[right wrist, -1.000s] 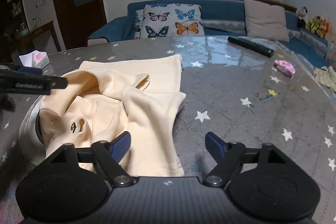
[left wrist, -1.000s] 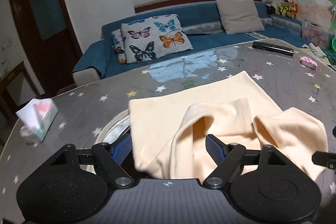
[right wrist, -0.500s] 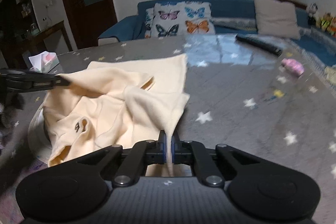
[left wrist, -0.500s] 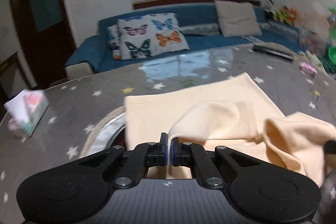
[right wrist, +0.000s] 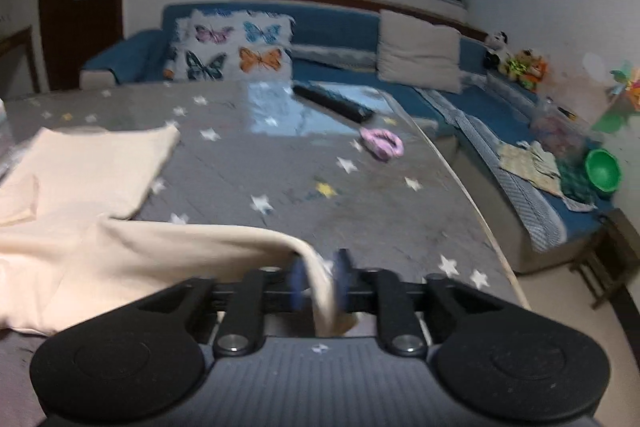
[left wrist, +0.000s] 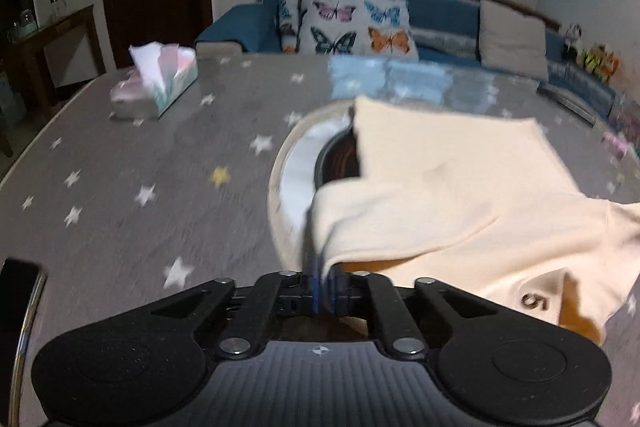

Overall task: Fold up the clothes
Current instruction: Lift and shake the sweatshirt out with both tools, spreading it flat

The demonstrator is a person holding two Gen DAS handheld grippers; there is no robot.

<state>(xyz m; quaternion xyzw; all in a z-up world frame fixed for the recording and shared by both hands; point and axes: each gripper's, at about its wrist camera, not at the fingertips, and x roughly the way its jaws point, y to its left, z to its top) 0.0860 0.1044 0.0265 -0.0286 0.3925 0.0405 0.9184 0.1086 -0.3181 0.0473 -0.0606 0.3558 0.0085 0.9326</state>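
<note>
Behind, star-dotted grey table (left wrist: 120, 195) before blue sofa (right wrist: 332, 27), butterfly cushion (left wrist: 352, 27).

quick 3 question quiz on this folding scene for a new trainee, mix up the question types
1. True or false: the left gripper is shut on the cream garment.
2. Multiple choice: which item lies on the table left of the garment in the left wrist view? A) tissue box B) green bowl C) plush toy
3. Fill in: the right gripper pinches a fold of the ____.

Key: 1 true; 2 A, the tissue box; 3 garment
</note>
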